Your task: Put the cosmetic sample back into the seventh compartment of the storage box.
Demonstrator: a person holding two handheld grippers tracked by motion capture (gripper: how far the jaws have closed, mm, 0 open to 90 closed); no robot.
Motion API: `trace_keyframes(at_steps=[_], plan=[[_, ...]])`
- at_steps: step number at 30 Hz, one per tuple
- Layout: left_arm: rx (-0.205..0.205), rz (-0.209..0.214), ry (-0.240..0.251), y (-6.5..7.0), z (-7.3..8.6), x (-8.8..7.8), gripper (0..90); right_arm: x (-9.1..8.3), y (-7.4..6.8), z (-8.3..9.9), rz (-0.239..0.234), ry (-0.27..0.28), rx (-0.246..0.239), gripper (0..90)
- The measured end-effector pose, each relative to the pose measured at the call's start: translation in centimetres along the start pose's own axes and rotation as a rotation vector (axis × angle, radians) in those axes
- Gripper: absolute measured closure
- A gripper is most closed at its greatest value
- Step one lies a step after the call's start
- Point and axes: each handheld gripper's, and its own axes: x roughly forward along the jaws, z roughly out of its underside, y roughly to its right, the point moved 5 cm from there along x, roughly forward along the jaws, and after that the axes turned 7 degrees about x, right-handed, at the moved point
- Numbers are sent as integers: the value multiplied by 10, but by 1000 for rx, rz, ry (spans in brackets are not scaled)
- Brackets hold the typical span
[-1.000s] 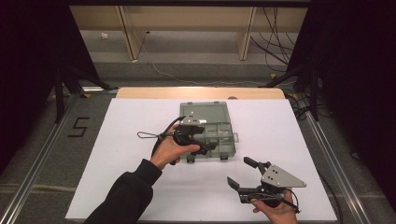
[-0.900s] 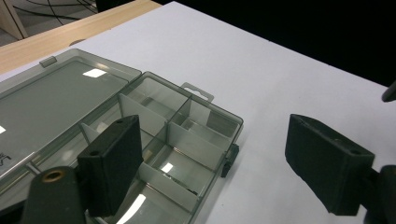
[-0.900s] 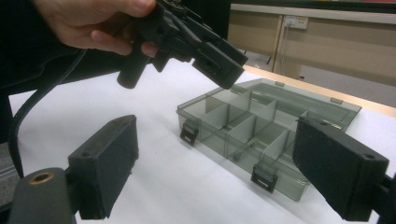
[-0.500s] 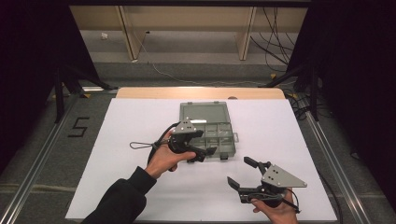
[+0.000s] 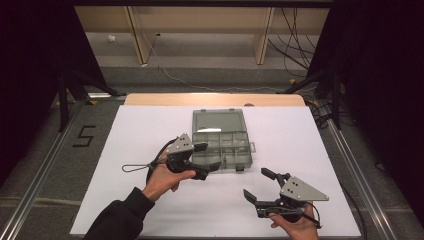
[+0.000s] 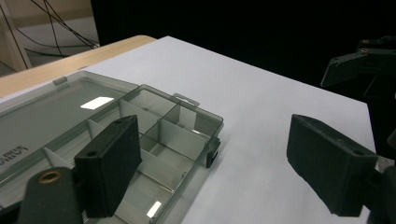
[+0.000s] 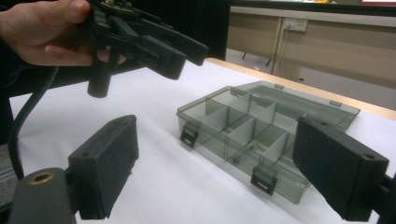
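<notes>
Organizer box [image 5: 222,138] lid open, left claw [image 5: 206,156] just beside its front-left corner.

The high view looks forward and down on the table [image 5: 150,130]. The left gripper view sits low and close, facing 3 o'clock; the right faces 11 o'clock. All share the divided box [image 5: 220,142] [image 6: 154,135] [image 7: 252,126].

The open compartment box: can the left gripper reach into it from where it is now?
Probably yes. The left gripper hovers open at the organizer box's near-left edge, the lid lies flat behind, and nothing stands between.
</notes>
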Motion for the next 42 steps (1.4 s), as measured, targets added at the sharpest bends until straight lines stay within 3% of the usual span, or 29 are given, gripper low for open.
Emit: trace_keyframes(at_steps=[3,5,9,10,13,16,18,20,21,22,23,24,27,30,39,40,41,42], plan=[[-1,-7,19,1,1,-6,175,0,-3,1,-4,-4,33,155],[8,-11,29,2,3,-11,175,1,0,0,5,14,2,155],[21,-15,40,3,6,-17,177,1,-2,1,-2,-2,27,155],[20,-20,45,4,7,-19,177,1,-1,0,5,14,2,155],[29,-13,61,6,8,-22,176,1,-2,1,0,1,23,155],[40,-5,67,10,11,-24,174,1,-1,0,4,12,4,155],[52,-7,73,11,12,-26,173,0,-3,1,-3,-5,34,155],[52,-7,86,13,13,-29,172,0,0,0,11,-4,-1,155],[51,-7,95,14,13,-31,170,1,-1,0,2,11,8,155],[52,-7,98,14,13,-32,170,-1,-1,1,8,-16,10,155],[51,-8,104,14,14,-33,170,-1,0,0,12,-6,0,155],[57,-4,110,15,14,-35,170,-1,-2,1,3,-26,23,155],[30,-9,130,16,15,-40,170,1,0,0,22,20,5,155],[46,-16,130,17,17,-44,170,0,-3,1,-1,-5,33,155],[66,-38,139,19,24,-56,170,1,-2,0,3,5,18,155],[64,-39,140,19,24,-58,170,0,-3,1,-1,-5,35,155],[66,-42,141,19,25,-60,170,1,-1,0,7,14,4,155],[65,-43,145,20,26,-61,170,1,-2,0,4,5,15,155]])
